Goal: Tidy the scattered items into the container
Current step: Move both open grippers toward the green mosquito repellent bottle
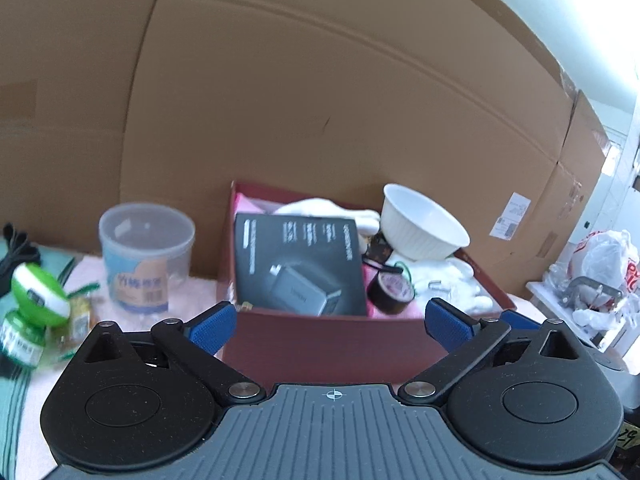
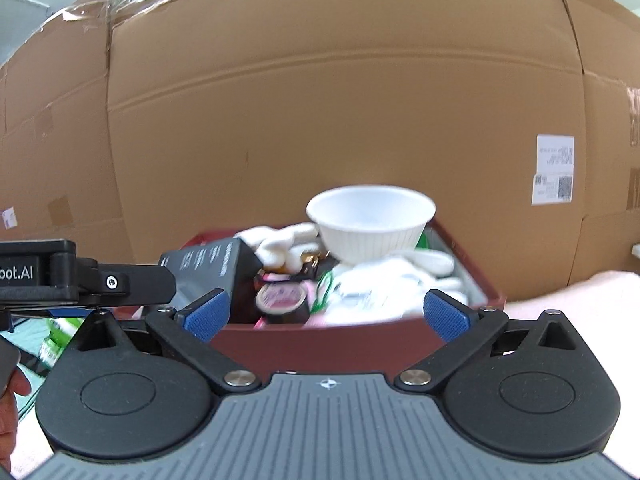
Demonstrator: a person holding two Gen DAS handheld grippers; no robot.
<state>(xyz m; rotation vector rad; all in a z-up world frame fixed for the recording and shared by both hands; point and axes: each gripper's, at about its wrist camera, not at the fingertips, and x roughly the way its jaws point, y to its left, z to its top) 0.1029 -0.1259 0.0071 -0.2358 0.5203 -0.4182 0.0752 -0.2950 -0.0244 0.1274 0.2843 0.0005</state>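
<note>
A dark red box (image 1: 320,340) stands against the cardboard and holds a black carton (image 1: 296,264), a white bowl (image 1: 420,224), white gloves (image 1: 452,280) and a dark round tin (image 1: 390,288). My left gripper (image 1: 330,326) is open just in front of the box's near wall, with nothing between its blue pads. In the right wrist view the same box (image 2: 320,340), bowl (image 2: 370,226), carton (image 2: 216,268) and tin (image 2: 282,298) lie ahead. My right gripper (image 2: 326,316) is open and empty too. A black finger (image 2: 148,280) of the left gripper reaches in from the left.
Left of the box stand a clear plastic tub (image 1: 144,256), a green and white round item (image 1: 40,294) and a green jar (image 1: 20,344) on a pale cloth. A tall cardboard wall (image 1: 320,100) closes the back. A plastic bag (image 1: 600,264) sits far right. A hand (image 2: 8,400) shows at the lower left.
</note>
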